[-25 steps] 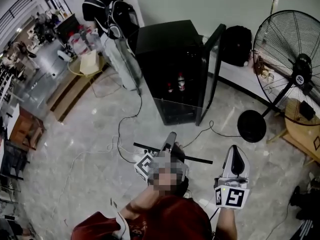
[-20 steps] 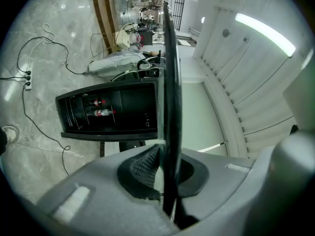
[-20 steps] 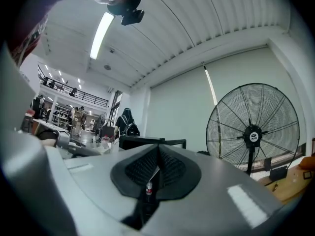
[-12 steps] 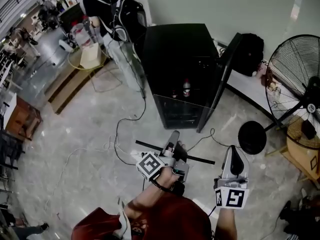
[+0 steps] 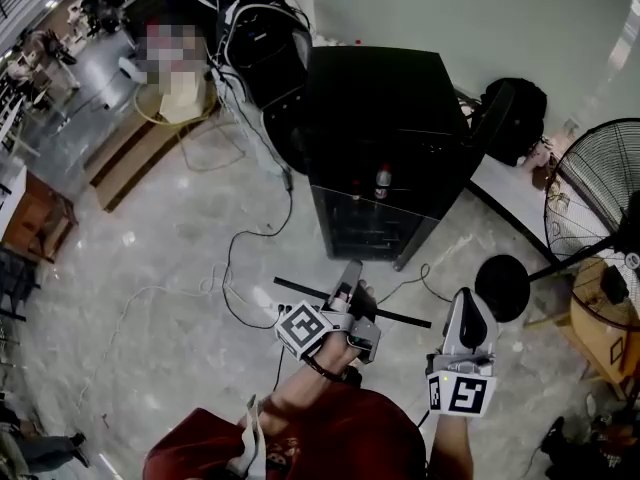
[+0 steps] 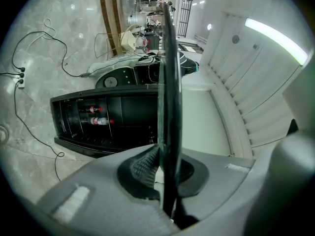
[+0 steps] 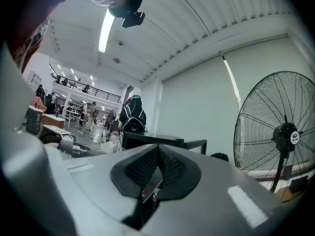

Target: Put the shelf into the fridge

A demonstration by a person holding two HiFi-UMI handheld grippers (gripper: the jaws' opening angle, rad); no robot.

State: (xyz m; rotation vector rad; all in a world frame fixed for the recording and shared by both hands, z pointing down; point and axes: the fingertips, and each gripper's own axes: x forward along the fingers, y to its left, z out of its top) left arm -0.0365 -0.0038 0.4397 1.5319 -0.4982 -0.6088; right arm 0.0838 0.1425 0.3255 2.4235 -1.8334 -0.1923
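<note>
floor (image 5: pixel 150 258): polished stone, marbled, glossy | fridge (image 5: pixel 385 108): black, smooth, soft sheen | shelf (image 6: pixel 170 82): dark, smooth, glossy edge | left gripper (image 6: pixel 162 157): matt grey plastic, ribbed black pads (image 6: pixel 141 168) | fan (image 5: pixel 600 198): metal wire grille

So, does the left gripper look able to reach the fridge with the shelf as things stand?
Probably yes: the left gripper is shut on the shelf, the fridge stands open toward it, and only floor with loose cables lies between.

Shelf carried edge-on before the open fridge

The thin dark shelf (image 5: pixel 300 289) hangs level above the floor (image 5: pixel 150 268), apart from the black fridge (image 5: pixel 385 98), whose door (image 5: pixel 478 138) stands swung open, with bottles (image 5: pixel 381 180) inside.
</note>
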